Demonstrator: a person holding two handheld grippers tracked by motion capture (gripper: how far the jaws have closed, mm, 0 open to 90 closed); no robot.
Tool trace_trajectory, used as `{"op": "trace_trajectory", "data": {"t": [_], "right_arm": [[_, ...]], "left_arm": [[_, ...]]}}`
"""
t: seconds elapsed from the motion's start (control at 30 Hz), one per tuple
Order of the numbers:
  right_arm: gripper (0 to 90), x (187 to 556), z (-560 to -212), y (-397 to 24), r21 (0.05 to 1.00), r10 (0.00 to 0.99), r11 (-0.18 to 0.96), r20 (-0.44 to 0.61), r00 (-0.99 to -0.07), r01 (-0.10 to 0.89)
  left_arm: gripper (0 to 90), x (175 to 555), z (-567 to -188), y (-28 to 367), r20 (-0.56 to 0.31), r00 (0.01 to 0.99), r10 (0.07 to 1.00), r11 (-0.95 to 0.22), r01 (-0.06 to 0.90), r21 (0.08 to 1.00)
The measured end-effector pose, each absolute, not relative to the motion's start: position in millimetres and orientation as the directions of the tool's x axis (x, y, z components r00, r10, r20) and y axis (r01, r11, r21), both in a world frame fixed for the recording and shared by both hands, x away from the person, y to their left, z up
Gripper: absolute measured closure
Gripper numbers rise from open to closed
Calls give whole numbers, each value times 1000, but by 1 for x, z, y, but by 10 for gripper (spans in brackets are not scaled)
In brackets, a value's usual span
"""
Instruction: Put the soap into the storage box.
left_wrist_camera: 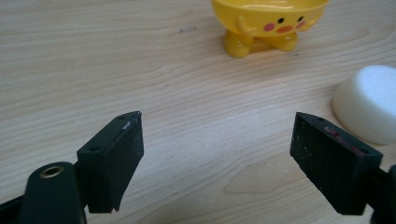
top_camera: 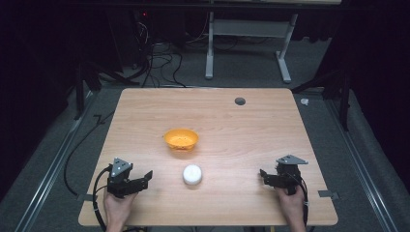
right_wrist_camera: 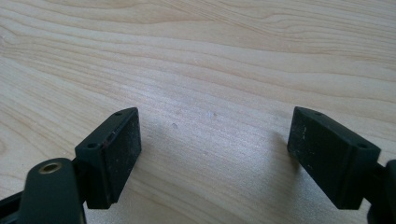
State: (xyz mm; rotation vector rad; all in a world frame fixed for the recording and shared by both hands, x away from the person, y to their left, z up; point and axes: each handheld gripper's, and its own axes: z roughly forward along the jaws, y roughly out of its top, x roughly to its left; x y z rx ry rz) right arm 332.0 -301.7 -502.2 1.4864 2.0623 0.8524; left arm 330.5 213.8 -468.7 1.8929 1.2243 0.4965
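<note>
- Near edge, left: we hold the left gripper (top_camera: 145, 178) close to the near-left corner of the table (top_camera: 145, 111). Its jaws stand wide apart with bare wood between them. The hand (top_camera: 116, 208) enters over the near edge, and a black cable loops off the left edge beside it.
- Near edge, right: we hold the right gripper (top_camera: 262, 175) close to the near-right corner. Its jaws are likewise spread and grip nothing; in the right gripper view (right_wrist_camera: 215, 135) we see plain wood grain between them.
- Between the two grippers, slightly nearer the left one: the white round block (top_camera: 192, 174) rests on the table, apart from both grippers. In the left gripper view it (left_wrist_camera: 369, 102) lies just beyond the tip of the right-hand jaw, not touching it.
- Beyond the block, toward the table's centre: the yellow bowl (top_camera: 181, 138) stands upright, near the block but clear of it. The left gripper view shows the bowl (left_wrist_camera: 268, 21) on two stubby feet, with a printed face of two dark eyes and pink cheeks.
- Far edge, right of centre: a small grey round cap (top_camera: 240, 101) sits in the tabletop.
- Past the far edge: we see the white legs of a second table (top_camera: 285, 53) and loose cables on the grey floor.
</note>
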Motion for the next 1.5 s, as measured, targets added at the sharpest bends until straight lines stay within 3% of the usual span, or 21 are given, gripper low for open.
{"op": "trace_trajectory", "data": {"t": [0.57, 1.5], "right_arm": [[183, 332, -502, -302, 710, 949, 227, -9, -314, 667], [183, 332, -502, -302, 710, 948, 230, -10, -317, 666]], "left_arm": [[155, 333, -451, 165, -70, 578, 813, -304, 524, 795], [138, 346, -464, 95, -9, 676, 736, -450, 500, 740]]}}
